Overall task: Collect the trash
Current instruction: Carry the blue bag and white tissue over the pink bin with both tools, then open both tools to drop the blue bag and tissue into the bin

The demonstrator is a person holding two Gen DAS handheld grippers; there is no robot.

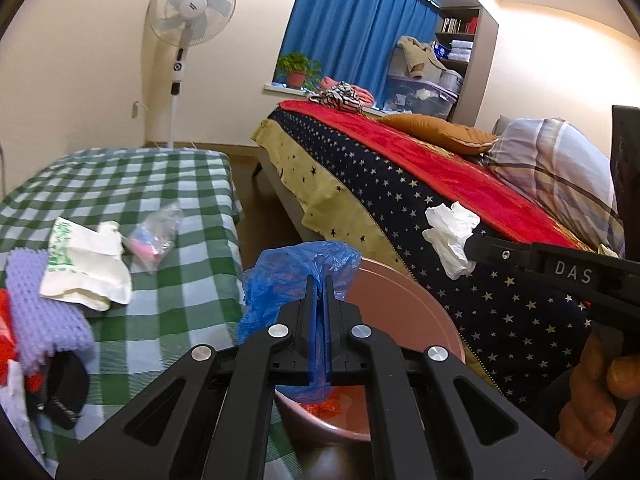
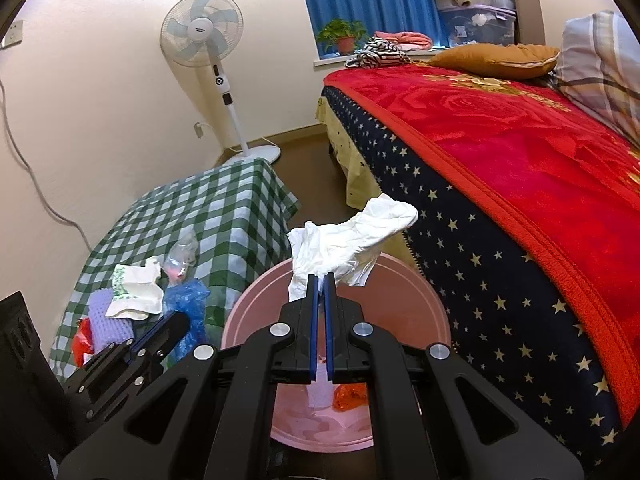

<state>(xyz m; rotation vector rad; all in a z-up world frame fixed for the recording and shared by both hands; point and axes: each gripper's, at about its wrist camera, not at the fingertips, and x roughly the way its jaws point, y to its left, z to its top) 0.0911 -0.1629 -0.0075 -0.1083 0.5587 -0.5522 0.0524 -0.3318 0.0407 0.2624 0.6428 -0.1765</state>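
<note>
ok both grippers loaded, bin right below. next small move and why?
Probably open the right gripper first. Its fingers are shut on the white tissue, which hangs over the pink bin, so it should drop in. The left gripper, shut on the blue plastic bag, sits nearer the bin's rim and likely needs a small shift inward.

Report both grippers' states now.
Left gripper: shut on the blue plastic bag.
Right gripper: shut on the white tissue.
</note>
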